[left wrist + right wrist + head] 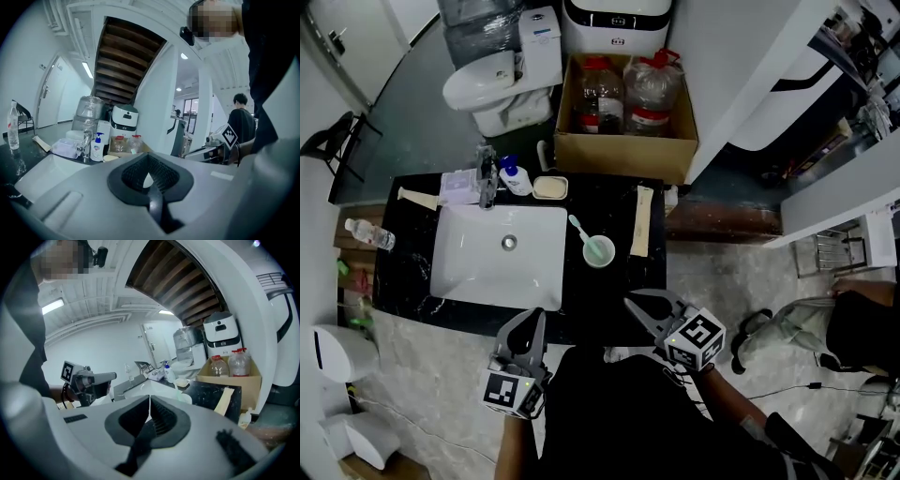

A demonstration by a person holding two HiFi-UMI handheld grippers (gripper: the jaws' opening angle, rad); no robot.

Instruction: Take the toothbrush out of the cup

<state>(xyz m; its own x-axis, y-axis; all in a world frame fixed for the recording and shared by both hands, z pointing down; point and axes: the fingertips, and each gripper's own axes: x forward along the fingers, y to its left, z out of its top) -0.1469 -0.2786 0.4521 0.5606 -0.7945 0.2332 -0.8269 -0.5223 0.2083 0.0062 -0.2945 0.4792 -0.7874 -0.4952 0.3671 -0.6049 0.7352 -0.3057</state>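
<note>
One toothbrush (578, 229) leans inside the cup (610, 254).

Black stone counter (614, 286): glossy, white-veined. White ceramic basin (469, 267): smooth, glossy. Chrome metal tap (487, 184). Pale green plastic cup (599, 251): matt. Brown cardboard box (623, 152): matt.

The left gripper (149, 161) has its jaws together, with nothing between them. Past them lies a black worktop (13, 160) with a white sink (56, 164). Behind the sink stand a tap (86, 145) and a blue-topped soap bottle (97, 147), with a cardboard box (125, 147) holding two jugs farther back. A water bottle (12, 126) stands at the far left. The right gripper (192, 152) shows at the right, with a person (241, 124) beyond it.
</note>
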